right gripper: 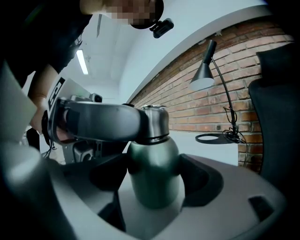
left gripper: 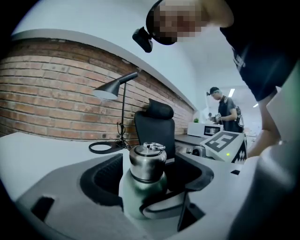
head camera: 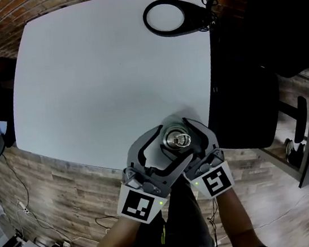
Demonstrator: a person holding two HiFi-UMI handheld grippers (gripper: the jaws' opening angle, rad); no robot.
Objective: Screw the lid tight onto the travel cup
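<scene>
Grey jaws of the left gripper [left gripper: 146, 180] stand wide apart on either side of the steel lid [left gripper: 147, 161], not pressing it. The lid already sits on the green travel cup [right gripper: 152, 159] with no gap showing at the seam, so I judge only a last tightening turn or check is left. At the near edge of the white table [head camera: 96, 71] the cup stands with its long axis upright and lid end up, its body clamped by the right gripper [right gripper: 153, 185].

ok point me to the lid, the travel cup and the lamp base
lid [left gripper: 147, 164]: left gripper view, its steel side wall
travel cup [right gripper: 154, 173]: right gripper view, its green belly
lamp base [head camera: 191, 18]: head view, black ring's right side
</scene>
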